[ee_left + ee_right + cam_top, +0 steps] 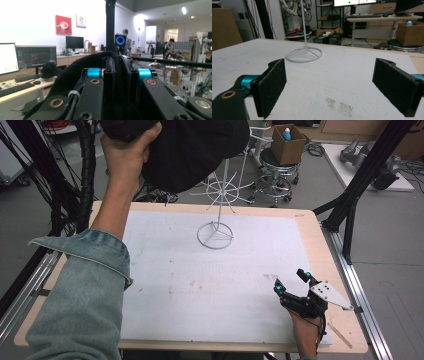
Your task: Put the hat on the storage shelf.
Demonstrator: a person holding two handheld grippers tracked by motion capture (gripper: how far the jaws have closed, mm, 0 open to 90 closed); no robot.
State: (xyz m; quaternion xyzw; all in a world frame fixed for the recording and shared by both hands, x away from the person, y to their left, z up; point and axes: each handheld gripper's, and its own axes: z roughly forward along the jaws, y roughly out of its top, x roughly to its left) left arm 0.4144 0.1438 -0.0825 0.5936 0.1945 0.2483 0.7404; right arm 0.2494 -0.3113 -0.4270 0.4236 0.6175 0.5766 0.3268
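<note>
Hat (195, 150) hangs high over the white stand (217, 215), left gripper (117, 72) jaws pinching its black fabric, likely for hanging it there. Right gripper (292, 282) rests on the bench (310, 227), jaws spread, empty.

Your black hat (192, 150) hung in the air at about twelve o'clock over the far edge of the table, soft and rounded, its crown drooping just above the spoked top of the white wire stand (216, 215). That stand stood upright on its ring base, at twelve o'clock from the table's middle. Up close, the hat's dark cloth (82, 67) was bunched between closed jaws.
</note>
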